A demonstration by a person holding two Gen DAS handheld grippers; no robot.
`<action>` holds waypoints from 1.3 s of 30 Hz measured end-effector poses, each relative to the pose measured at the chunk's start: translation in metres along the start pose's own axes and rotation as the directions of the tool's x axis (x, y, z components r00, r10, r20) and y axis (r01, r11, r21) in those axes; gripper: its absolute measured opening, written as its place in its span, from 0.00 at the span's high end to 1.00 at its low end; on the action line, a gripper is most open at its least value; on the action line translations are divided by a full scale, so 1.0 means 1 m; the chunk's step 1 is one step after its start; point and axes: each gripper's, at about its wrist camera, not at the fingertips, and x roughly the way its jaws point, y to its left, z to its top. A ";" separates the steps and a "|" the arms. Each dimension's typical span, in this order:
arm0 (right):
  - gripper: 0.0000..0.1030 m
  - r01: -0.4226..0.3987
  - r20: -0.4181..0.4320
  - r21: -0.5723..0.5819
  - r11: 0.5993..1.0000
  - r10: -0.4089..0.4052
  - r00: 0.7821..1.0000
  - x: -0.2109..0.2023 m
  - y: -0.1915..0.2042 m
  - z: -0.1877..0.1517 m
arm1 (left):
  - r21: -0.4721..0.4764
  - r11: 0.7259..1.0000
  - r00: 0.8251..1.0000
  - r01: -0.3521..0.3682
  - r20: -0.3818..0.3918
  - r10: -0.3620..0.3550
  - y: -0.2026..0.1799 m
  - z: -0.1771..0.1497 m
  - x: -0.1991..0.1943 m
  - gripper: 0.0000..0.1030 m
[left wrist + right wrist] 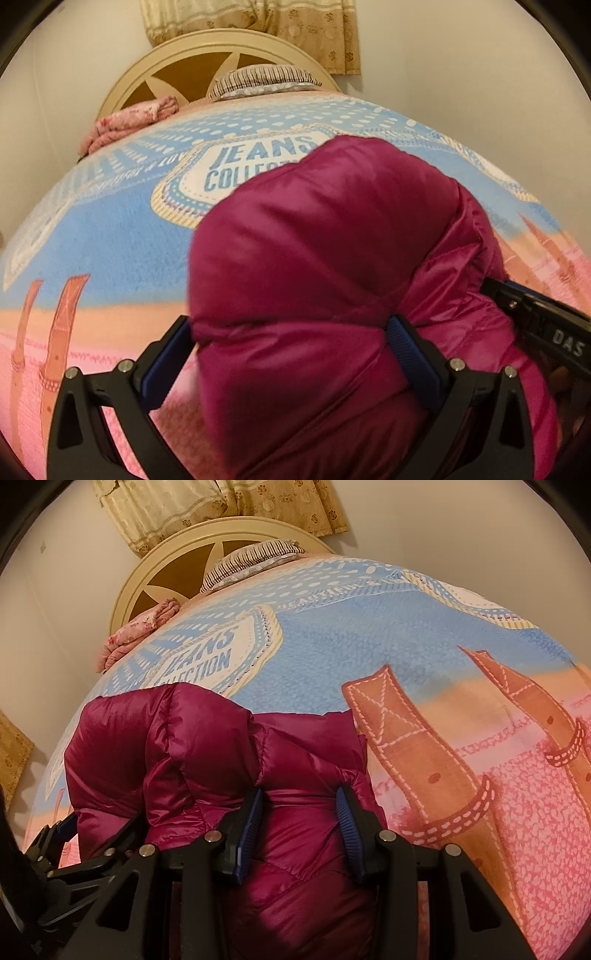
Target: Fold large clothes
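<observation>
magenta puffer jacket [325,280] on bed blanket [110,236] | left gripper [288,354], right gripper [299,823] clamping it

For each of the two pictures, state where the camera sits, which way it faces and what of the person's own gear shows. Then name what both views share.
Left wrist: sits on the left gripper, faces up the bed toward the headboard; its blue-padded fingers hold the purple jacket; the right gripper shows at right.
Right wrist: sits on the right gripper, faces the same way, fingers pinching the jacket; the left gripper shows at left.
Shared: jacket, blanket, striped pillow, curtain.
</observation>
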 end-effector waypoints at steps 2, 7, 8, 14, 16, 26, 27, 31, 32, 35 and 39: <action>0.51 -0.028 -0.009 -0.016 0.999 0.028 1.000 -0.005 0.000 0.002 | -0.025 0.999 0.999 0.047 0.006 -0.047 0.011 -0.007 -0.019 0.00; 0.11 -0.115 0.027 -0.010 0.993 0.115 0.993 -0.044 -0.023 0.002 | -0.052 0.984 0.984 0.168 0.069 -0.164 0.036 -0.034 -0.066 0.00; 0.11 -0.127 0.029 -0.011 0.992 0.127 0.991 -0.048 -0.029 0.001 | -0.059 0.980 0.981 0.188 0.065 -0.184 0.039 -0.040 -0.069 0.00; 0.11 -0.200 -0.021 0.022 0.980 0.200 0.980 -0.047 -0.055 -0.009 | -0.110 0.953 0.959 0.283 0.038 -0.280 0.039 -0.051 -0.056 0.00; 0.11 -0.264 -0.043 0.062 0.963 0.267 0.963 -0.042 -0.062 -0.011 | -0.137 0.941 0.951 0.310 0.029 -0.309 0.041 -0.049 -0.051 0.00; 0.25 -0.375 -0.127 0.090 0.923 0.384 0.914 -0.020 -0.060 -0.009 | -0.253 0.874 0.901 0.414 -0.019 -0.432 0.035 -0.048 -0.025 0.00; 0.28 -0.391 -0.130 0.088 0.916 0.399 0.908 -0.020 -0.059 -0.010 | -0.256 0.873 0.901 0.416 -0.017 -0.434 0.036 -0.048 -0.024 0.00; 0.50 -0.425 -0.160 0.058 0.903 0.428 0.889 -0.017 -0.049 -0.016 | -0.226 0.876 0.897 0.427 -0.015 -0.442 0.031 -0.045 -0.024 0.02; 0.56 -0.427 -0.164 0.051 0.903 0.430 0.888 -0.017 -0.047 -0.017 | -0.215 0.875 0.894 0.434 -0.014 -0.448 0.029 -0.044 -0.025 0.08; 0.67 -0.410 -0.160 0.006 0.912 0.405 0.900 -0.021 -0.040 -0.018 | -0.128 0.899 0.907 0.419 0.004 -0.422 0.014 -0.041 -0.037 0.25; 0.76 -0.371 -0.114 -0.087 0.925 0.360 0.926 -0.036 -0.026 -0.022 | -0.030 0.942 0.942 0.334 0.032 -0.333 0.000 -0.044 -0.057 0.45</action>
